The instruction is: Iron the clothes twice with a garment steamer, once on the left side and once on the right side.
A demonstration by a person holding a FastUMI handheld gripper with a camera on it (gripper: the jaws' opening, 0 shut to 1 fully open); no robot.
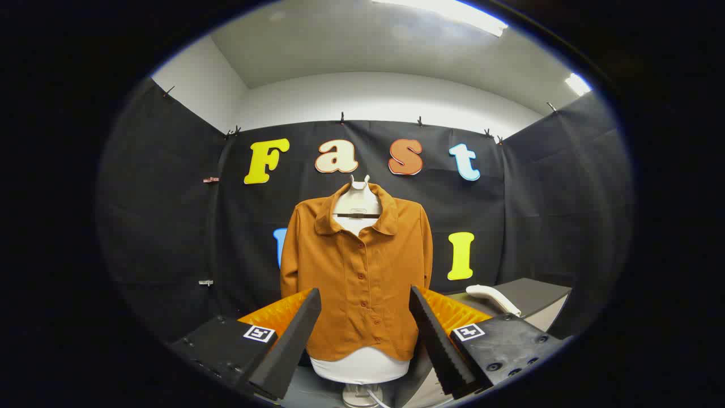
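One brown buttoned shirt (358, 277) is hung on one white mannequin torso (361, 365), straight beyond the fingers and framed between them. One white garment steamer (491, 297) is laid on one dark table (538, 294), beyond the right finger and beside the shirt. The gripper (365, 300) is held spread wide, its two fingers (294, 334) clasping nothing.
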